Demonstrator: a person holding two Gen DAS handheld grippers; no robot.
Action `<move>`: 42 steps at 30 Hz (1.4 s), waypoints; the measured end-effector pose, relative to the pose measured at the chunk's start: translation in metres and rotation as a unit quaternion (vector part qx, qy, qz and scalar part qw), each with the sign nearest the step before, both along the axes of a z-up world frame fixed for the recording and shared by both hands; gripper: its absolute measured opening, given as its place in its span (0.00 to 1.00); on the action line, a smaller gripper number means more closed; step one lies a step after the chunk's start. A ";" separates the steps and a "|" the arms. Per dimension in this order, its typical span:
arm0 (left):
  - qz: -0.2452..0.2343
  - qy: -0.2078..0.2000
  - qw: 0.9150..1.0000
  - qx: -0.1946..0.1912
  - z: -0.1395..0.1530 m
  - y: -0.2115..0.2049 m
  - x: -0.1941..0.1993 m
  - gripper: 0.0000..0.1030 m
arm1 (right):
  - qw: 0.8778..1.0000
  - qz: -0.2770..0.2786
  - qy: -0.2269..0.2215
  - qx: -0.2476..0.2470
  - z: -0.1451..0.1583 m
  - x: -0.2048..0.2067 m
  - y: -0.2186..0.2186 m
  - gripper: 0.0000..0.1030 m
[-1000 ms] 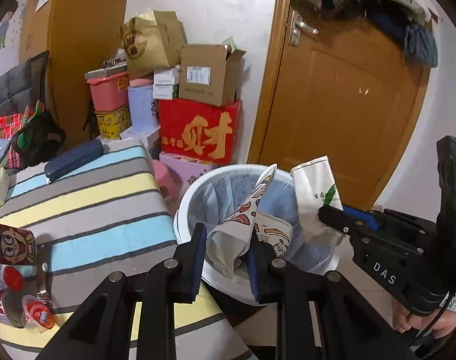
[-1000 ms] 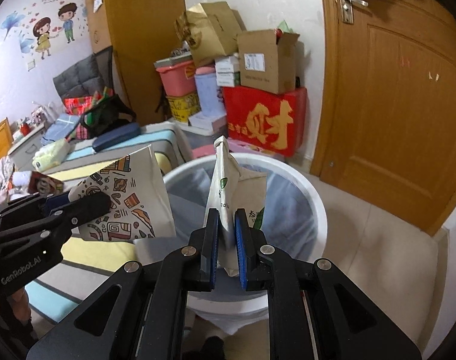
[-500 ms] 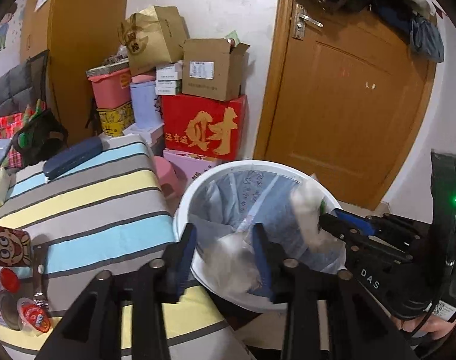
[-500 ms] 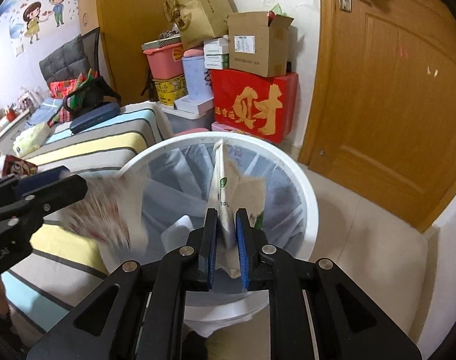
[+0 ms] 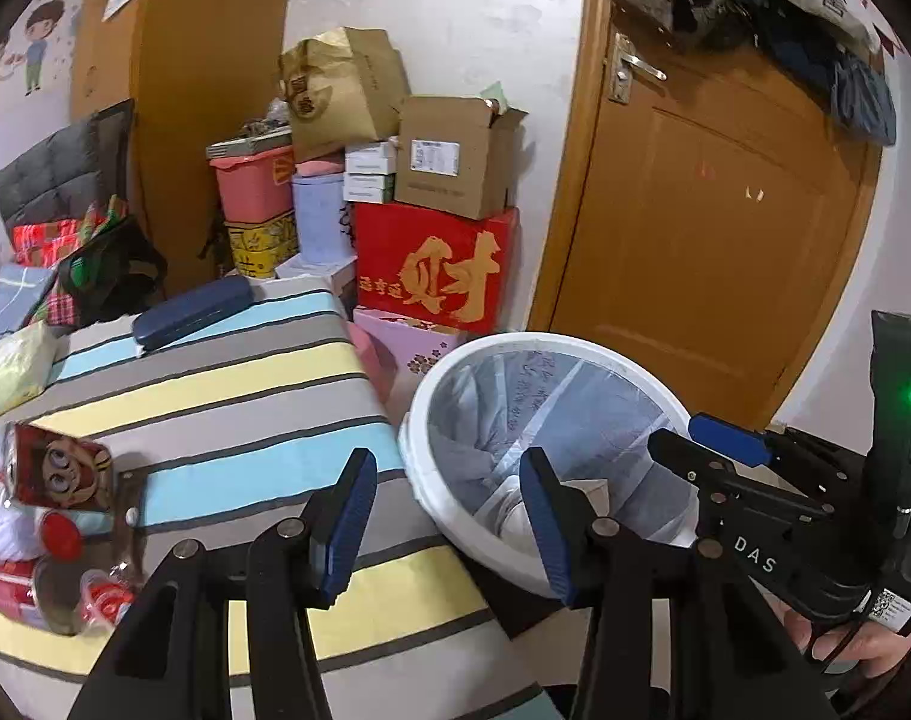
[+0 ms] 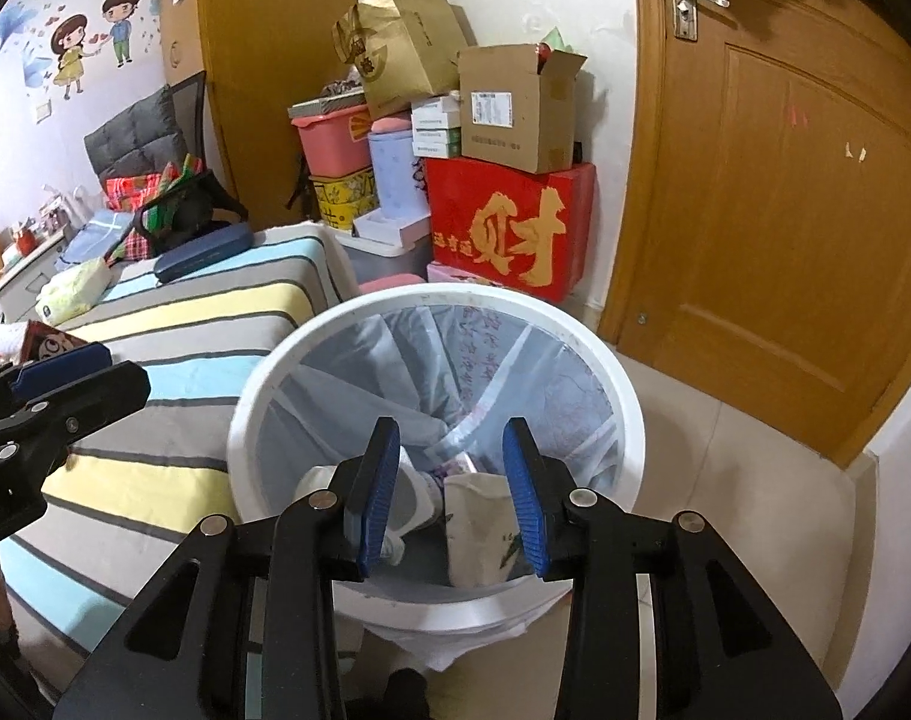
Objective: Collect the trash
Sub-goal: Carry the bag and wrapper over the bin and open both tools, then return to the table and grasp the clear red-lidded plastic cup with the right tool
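The wooden door [image 6: 773, 228] is standing shut at the right of the room, and a stack of boxes [image 6: 503, 228] is leaning against the wall beside it, a red box [image 5: 434, 267] with gold lettering among them. A striped cloth is covering the table [image 5: 215, 396], which is sitting just beside the white trash bin [image 6: 626, 420]. One bin is showing, lined with a pale plastic bag [image 6: 515, 378].

The right gripper [image 6: 452, 489] is hanging over the bin's near rim with its blue pads [image 6: 377, 492] spread wide, holding nothing. The left gripper [image 5: 446, 519] is hovering over the table edge and the bin's rim, equally spread and empty.

Two pieces of paper trash are lying at the bottom of the bin: a cream paper bag [image 6: 476, 531] with green print and a crumpled white one [image 6: 416, 489] beside it. Red-capped snack cups [image 5: 59, 540] are sitting at the table's left end.
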State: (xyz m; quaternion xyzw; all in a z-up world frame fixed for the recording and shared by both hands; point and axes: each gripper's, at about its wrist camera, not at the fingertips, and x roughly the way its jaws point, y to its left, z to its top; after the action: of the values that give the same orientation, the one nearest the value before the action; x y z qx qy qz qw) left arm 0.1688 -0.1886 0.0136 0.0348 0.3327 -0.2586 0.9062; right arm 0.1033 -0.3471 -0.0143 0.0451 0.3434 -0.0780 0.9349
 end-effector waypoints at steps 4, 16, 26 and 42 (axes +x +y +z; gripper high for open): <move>0.012 -0.008 1.000 -0.006 0.005 0.019 -0.007 0.48 | 1.000 0.008 -0.010 0.003 0.004 -0.002 0.008 0.36; 0.068 -0.037 0.997 -0.001 0.019 0.089 -0.033 0.55 | 0.998 0.045 -0.034 0.008 0.011 -0.002 0.050 0.49; 0.134 -0.034 0.990 0.000 0.014 0.161 -0.043 0.56 | 0.995 0.089 -0.039 0.026 0.012 0.005 0.090 0.49; 0.225 0.002 0.974 0.002 -0.013 0.268 -0.035 0.64 | 0.983 0.180 0.010 0.044 -0.007 0.036 0.171 0.55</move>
State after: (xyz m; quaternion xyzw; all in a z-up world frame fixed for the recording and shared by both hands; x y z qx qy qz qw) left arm 0.1336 0.0795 0.0003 -0.0400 0.3340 -0.0473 0.9405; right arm 0.1393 -0.1762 -0.0215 0.0233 0.3579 0.1061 0.9274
